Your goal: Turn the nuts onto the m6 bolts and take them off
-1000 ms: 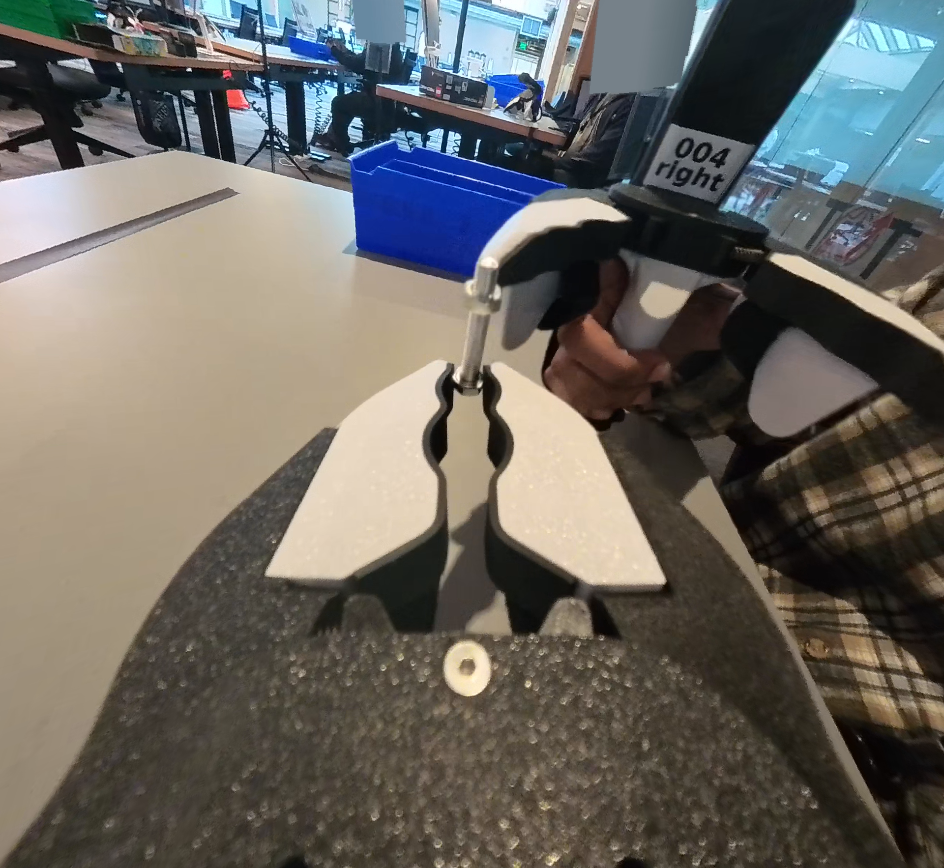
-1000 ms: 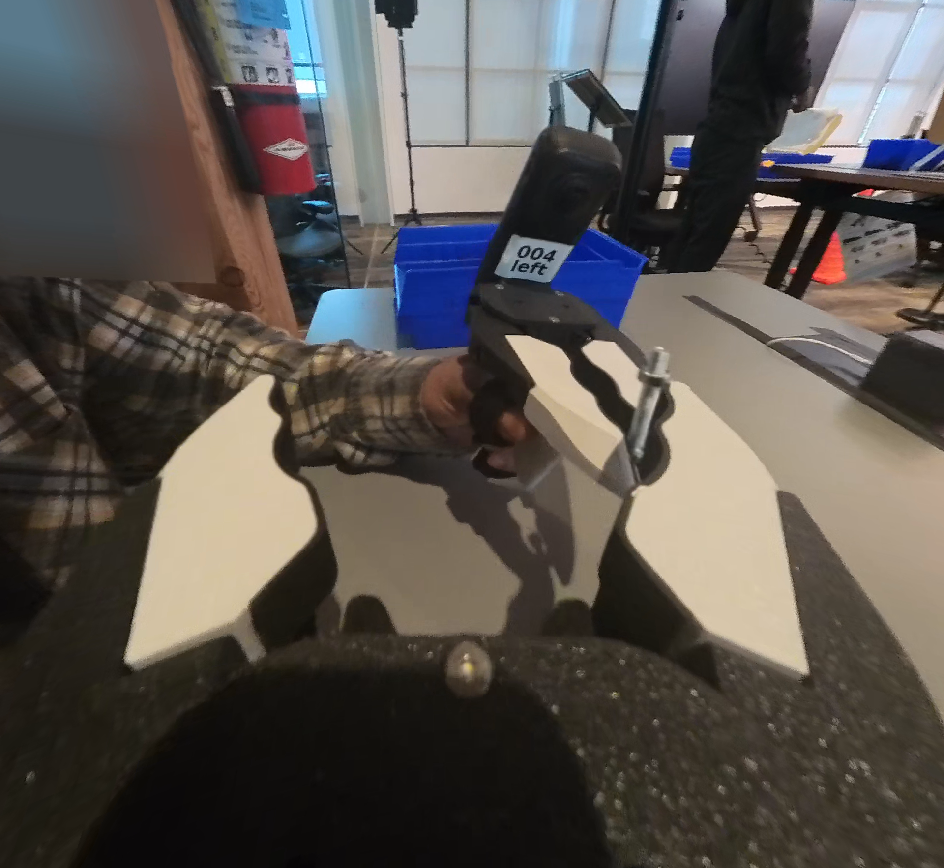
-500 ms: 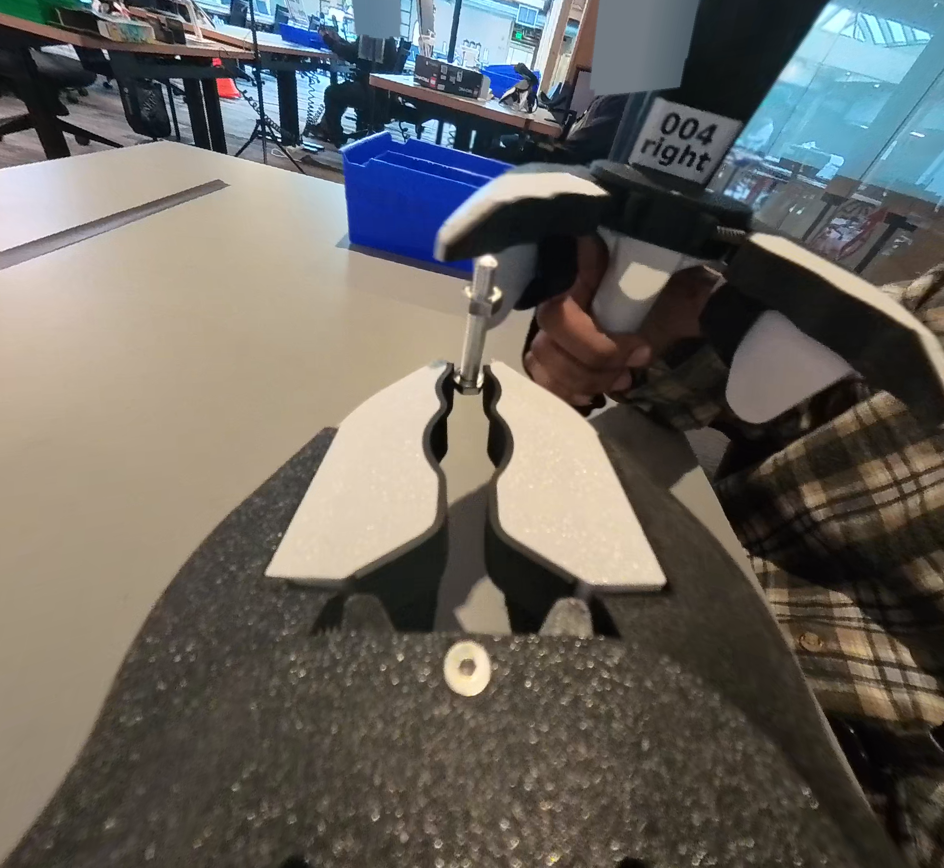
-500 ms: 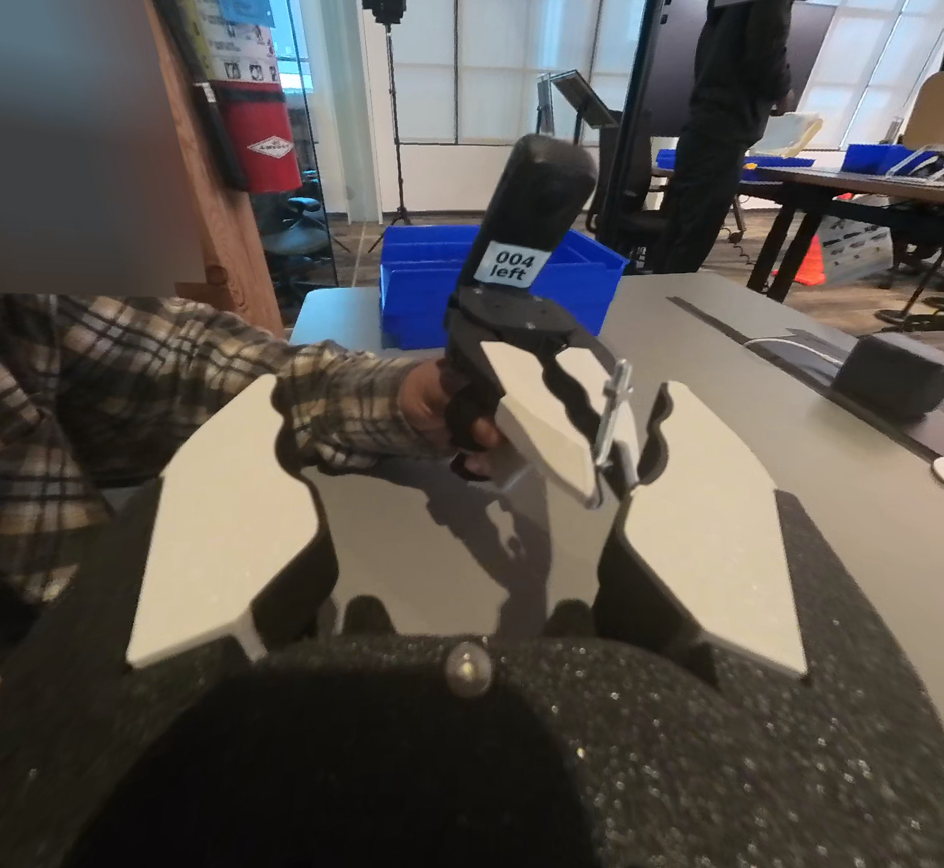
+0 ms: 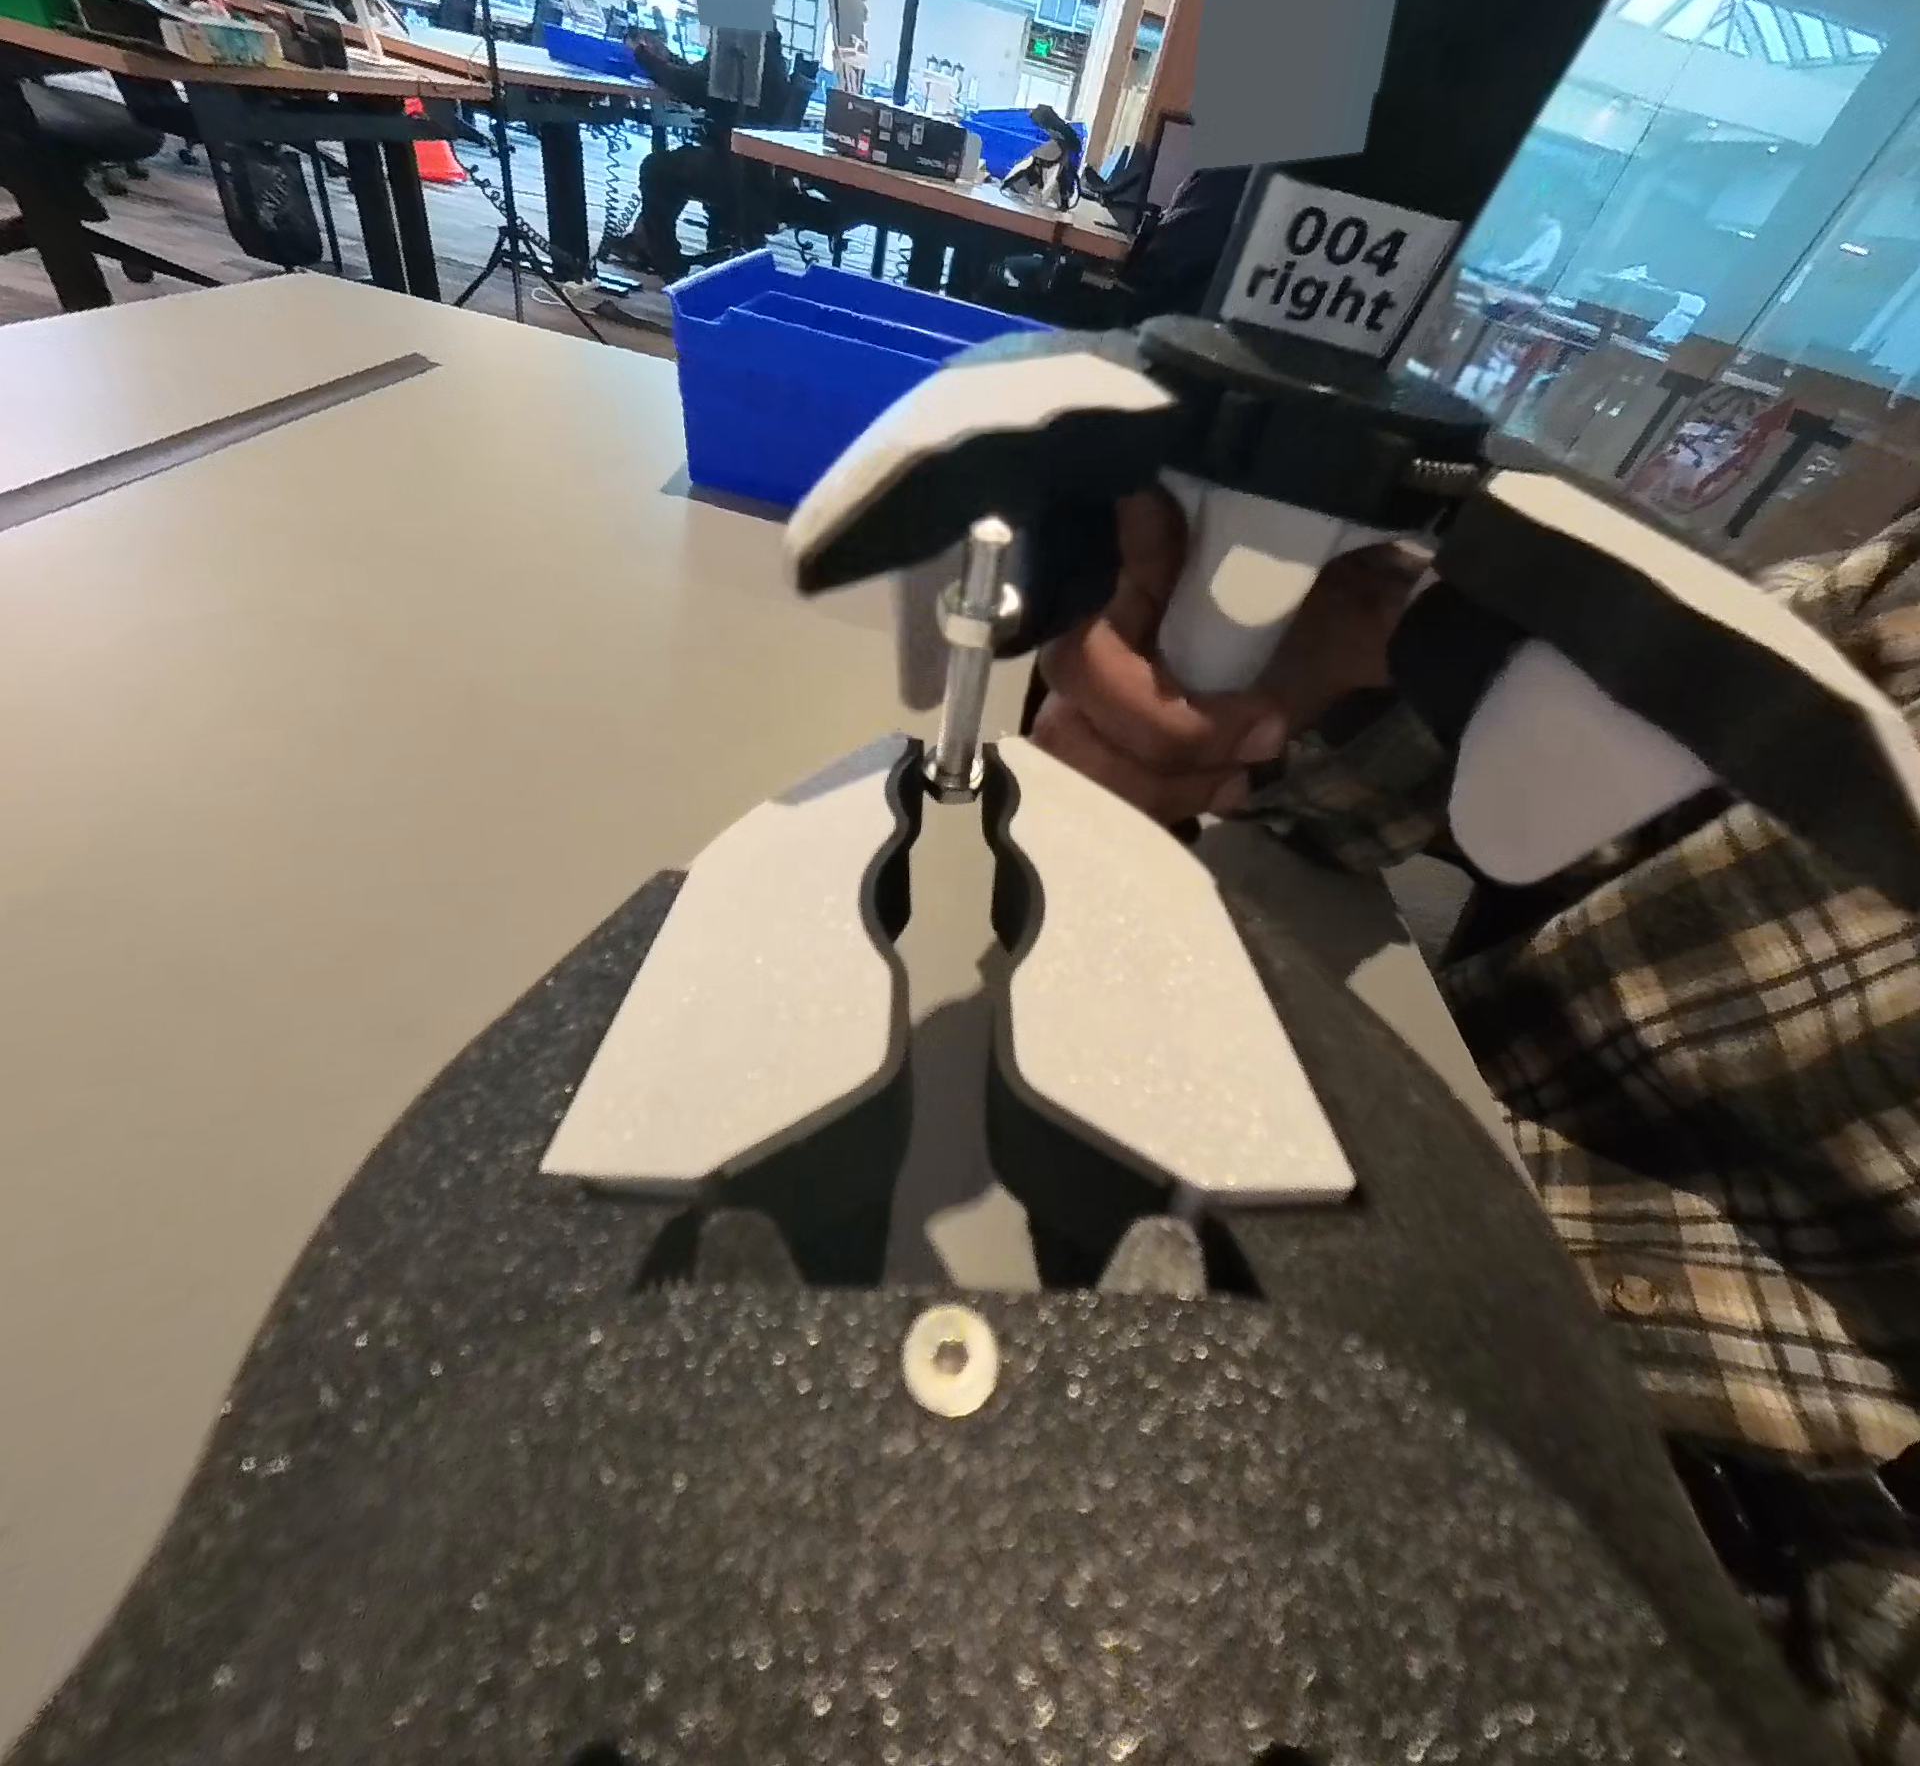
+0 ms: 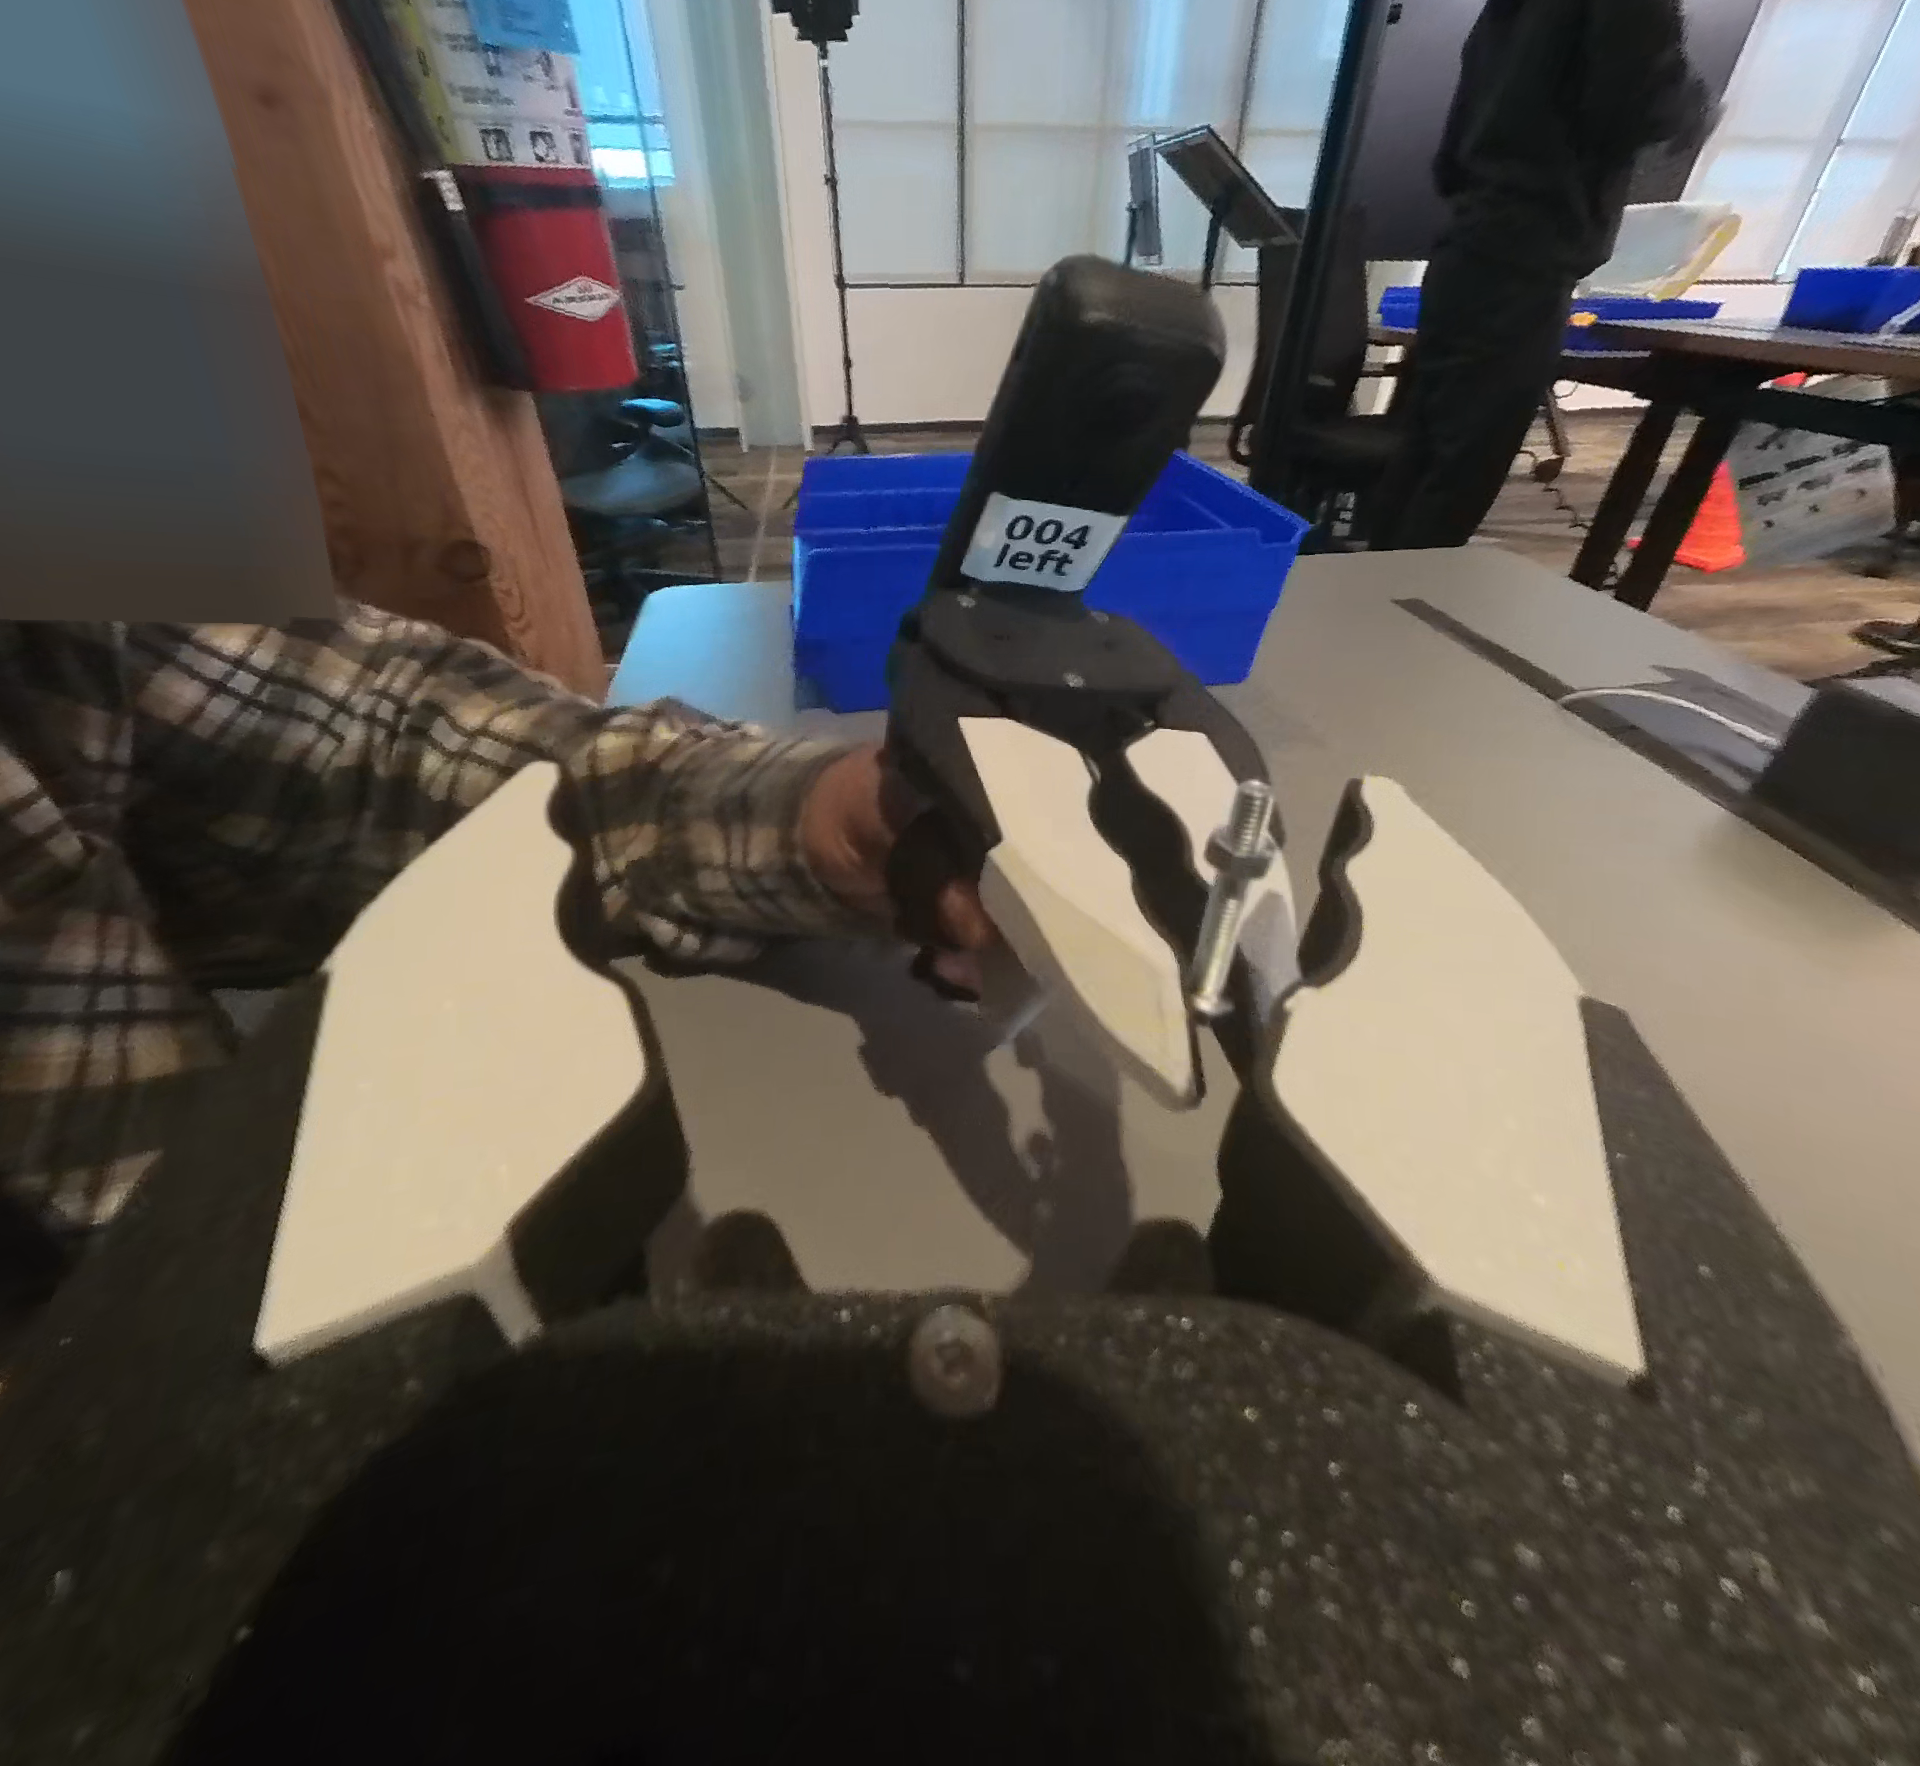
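Moved in over the last second: right gripper [image 5: 1049, 573], now with one broad pale finger [image 5: 966, 428] reaching over the tip of the bolt [image 5: 964, 667] rather than sitting beside it, and the bolt itself now between the spread fingers in the right wrist view instead of in front of the far one. Left gripper [image 5: 957, 760] closed narrow on the hexagonal head end of the bolt, both fingertips pressed against it, shank pointing up and away, slightly tilted. Nut [image 5: 977, 610] threaded on the upper part of the shank, a short length of thread showing above it. Right gripper spread wide, holding nothing, its two pale fingers well apart on either side of the bolt; nearer one just beside the nut in the right wrist view, touching or not cannot be told. Held up above the grey bench [image 5: 364, 625], not resting on it. Blue bin [image 5: 790, 386] standing on the bench behind both tools, near the far edge. Hands in plaid sleeves gripping the black handles: left hand [image 6: 862, 843] seen from the right wrist view, right hand [image 5: 1143, 708] from the left. Office desks, a light stand and a red fire extinguisher [image 6: 551, 282] in the background.
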`<state>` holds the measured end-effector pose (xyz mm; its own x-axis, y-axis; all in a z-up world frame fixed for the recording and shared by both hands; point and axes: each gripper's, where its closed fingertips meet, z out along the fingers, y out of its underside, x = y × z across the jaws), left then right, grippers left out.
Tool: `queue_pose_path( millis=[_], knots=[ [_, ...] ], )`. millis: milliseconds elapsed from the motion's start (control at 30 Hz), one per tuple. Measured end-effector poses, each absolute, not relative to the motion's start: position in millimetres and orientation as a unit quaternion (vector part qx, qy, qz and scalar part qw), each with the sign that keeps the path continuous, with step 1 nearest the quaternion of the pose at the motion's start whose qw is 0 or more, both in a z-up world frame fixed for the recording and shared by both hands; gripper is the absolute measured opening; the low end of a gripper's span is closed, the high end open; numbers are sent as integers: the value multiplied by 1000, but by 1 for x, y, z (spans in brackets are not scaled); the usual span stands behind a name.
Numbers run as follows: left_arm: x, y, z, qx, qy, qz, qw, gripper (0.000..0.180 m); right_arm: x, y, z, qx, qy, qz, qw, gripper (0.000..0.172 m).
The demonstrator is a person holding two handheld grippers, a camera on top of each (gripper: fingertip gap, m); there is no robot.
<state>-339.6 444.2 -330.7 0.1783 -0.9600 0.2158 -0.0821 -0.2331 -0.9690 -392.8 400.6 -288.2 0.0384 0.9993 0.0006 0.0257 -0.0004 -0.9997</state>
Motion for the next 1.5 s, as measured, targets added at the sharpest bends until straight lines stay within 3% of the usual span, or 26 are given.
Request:
queue_pose_path(
  millis=[500,700,867,1100,1233,1500],
  knots=[
    [-341,446,-331,-622,416,-484,453,10,-396,393,-295,-518,-509,490,482,131],
    [-339,445,-330,-620,417,-490,450,10,-378,397,-285,-519,-488,477,514,128],
    [-340,444,-329,-619,417,-486,454,10,-396,392,-293,-516,-505,502,475,130],
    [-337,441,-328,-616,421,-491,450,10,-383,396,-287,-520,-499,473,507,130],
    [-336,440,-326,-615,422,-487,454,10,-396,388,-293,-517,-508,498,477,133],
    [-333,437,-325,-611,426,-492,451,10,-385,393,-283,-514,-499,476,511,130]
  ],
)
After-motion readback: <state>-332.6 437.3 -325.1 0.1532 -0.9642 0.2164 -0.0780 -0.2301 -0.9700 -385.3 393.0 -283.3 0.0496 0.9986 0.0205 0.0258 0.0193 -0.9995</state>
